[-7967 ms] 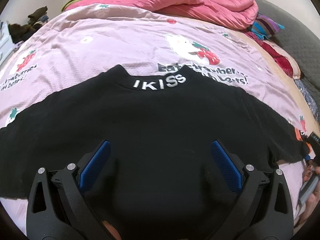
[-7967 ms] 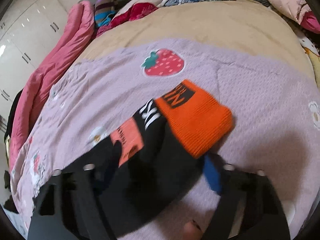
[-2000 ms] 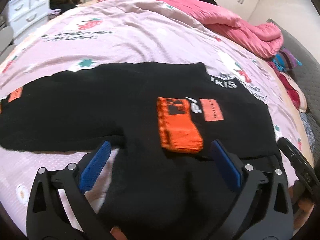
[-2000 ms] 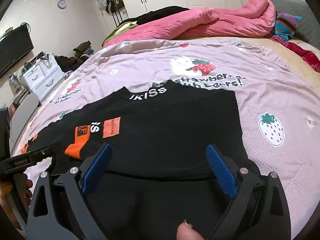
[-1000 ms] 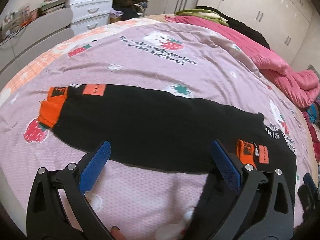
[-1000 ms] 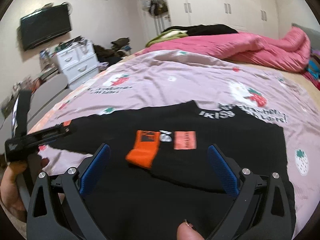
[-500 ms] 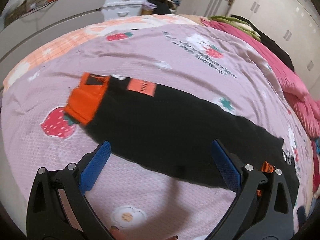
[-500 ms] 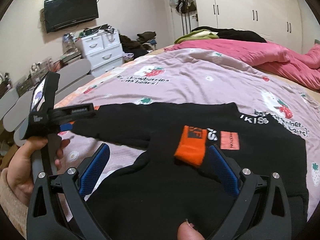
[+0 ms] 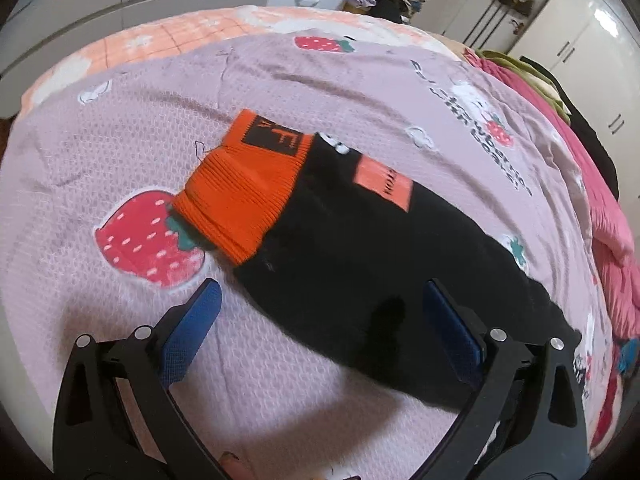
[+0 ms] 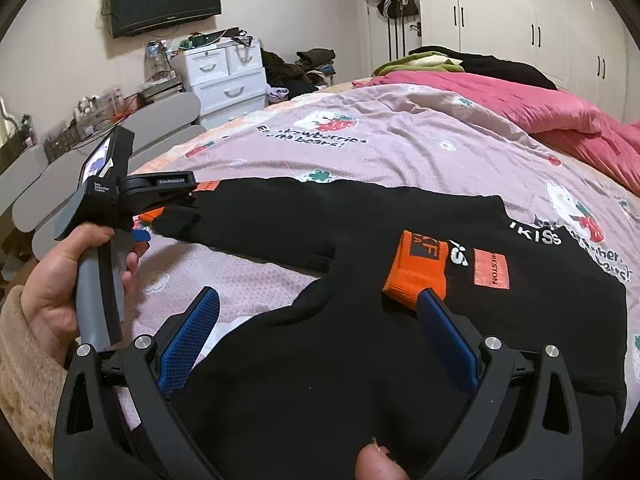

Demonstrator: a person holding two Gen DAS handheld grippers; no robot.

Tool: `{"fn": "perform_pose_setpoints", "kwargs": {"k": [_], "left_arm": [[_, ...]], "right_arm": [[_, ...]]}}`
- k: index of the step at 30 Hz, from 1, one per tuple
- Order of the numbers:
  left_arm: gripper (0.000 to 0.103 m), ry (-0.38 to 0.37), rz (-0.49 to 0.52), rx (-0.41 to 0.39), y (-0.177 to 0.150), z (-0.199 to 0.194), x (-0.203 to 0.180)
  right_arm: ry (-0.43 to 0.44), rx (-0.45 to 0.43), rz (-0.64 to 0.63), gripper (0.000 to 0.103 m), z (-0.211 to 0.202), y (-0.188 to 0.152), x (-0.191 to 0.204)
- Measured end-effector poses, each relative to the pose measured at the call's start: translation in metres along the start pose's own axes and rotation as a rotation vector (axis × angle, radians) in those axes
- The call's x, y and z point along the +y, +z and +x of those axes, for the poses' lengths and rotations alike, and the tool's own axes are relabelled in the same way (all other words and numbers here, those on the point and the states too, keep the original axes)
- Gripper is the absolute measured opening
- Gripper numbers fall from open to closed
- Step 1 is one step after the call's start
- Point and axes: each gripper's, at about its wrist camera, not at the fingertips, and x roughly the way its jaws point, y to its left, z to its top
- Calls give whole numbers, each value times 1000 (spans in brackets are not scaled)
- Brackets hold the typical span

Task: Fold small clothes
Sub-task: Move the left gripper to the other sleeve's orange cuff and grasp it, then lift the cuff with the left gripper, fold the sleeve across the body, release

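Note:
A black sweater [image 10: 360, 340] with orange cuffs lies flat on the bed. Its right sleeve is folded across the chest, orange cuff [image 10: 416, 264] on the body. Its left sleeve [image 9: 360, 248] stretches out to the side, ending in an orange cuff [image 9: 244, 184]. My left gripper [image 9: 320, 304] is open just above that sleeve, close behind the cuff, holding nothing. It also shows in the right wrist view [image 10: 160, 216], over the sleeve end. My right gripper [image 10: 316, 308] is open and empty above the sweater's lower body.
The bed has a lilac strawberry-print cover [image 9: 120, 128]. A pink quilt [image 10: 520, 112] is heaped at the far side. White drawers [image 10: 224, 76] and grey curved panels [image 10: 160, 120] stand beyond the bed's left edge.
My left gripper has moved out along the left sleeve and down close to its orange cuff. My right gripper has stayed over the sweater's body, turning a little toward the left.

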Motion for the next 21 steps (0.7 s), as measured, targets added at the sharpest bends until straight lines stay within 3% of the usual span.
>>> {"fn": "perform_pose_setpoints", "kwargs": {"k": [3,5,7,8,11,21], "left_arm": [[88,4,-32,-33,7,5,4],[57,39,-45,-60,10,7,6],[44,43,-54,-69,13,7,8],[32,41,-55,-73,14,6,9],[16,-1,-59,-87,14,-2,8],[12,-278,29,-201,7,-66,-19]], "right_arm": [[-9,-9,29,98,-4,2,-10],[-16,-16,46,98,-8,2,-16],[-33,-25,63,98,-12,1,-23],[-38,-29,71,98,-14,1,-27],[-42,-40,105,98,-19,0,-37],[-56,-96,237,98,-40,-4,-74]]}}
